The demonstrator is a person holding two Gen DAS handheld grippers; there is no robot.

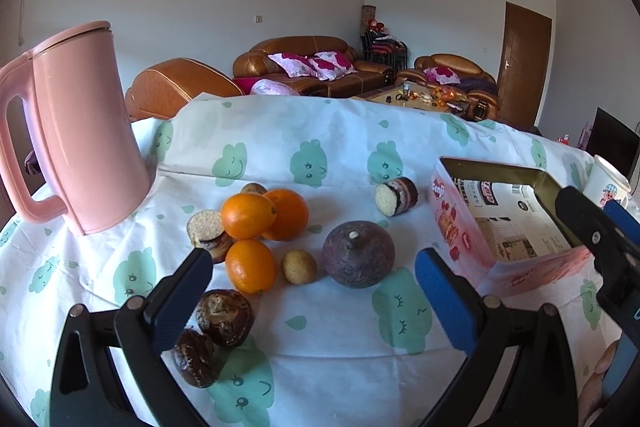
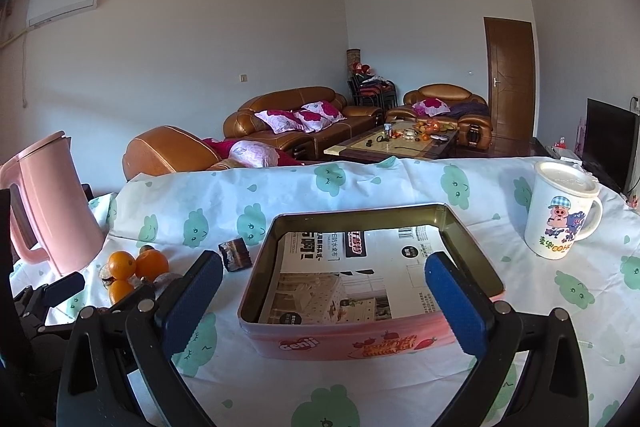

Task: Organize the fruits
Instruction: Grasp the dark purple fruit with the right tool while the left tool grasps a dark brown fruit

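Observation:
Three oranges [image 1: 256, 227] lie clustered on the cloud-print tablecloth, with a dark purple round fruit [image 1: 359, 254], a small tan fruit [image 1: 299, 267] and several dark brown chestnut-like pieces [image 1: 224, 315] around them. My left gripper [image 1: 312, 291] is open and empty just before them. A pink tin box [image 2: 372, 307], lined with printed paper, holds no fruit. My right gripper [image 2: 324, 295] is open and empty, hovering over the tin's near edge. The tin also shows in the left wrist view [image 1: 504, 223], at the right, and the oranges show in the right wrist view [image 2: 134, 267], at the left.
A pink kettle [image 1: 76, 143] stands at the table's left. A white cartoon mug [image 2: 560, 211] with a lid stands right of the tin. A brown roll slice [image 1: 396, 197] lies between fruits and tin. Sofas and a coffee table are beyond the table's far edge.

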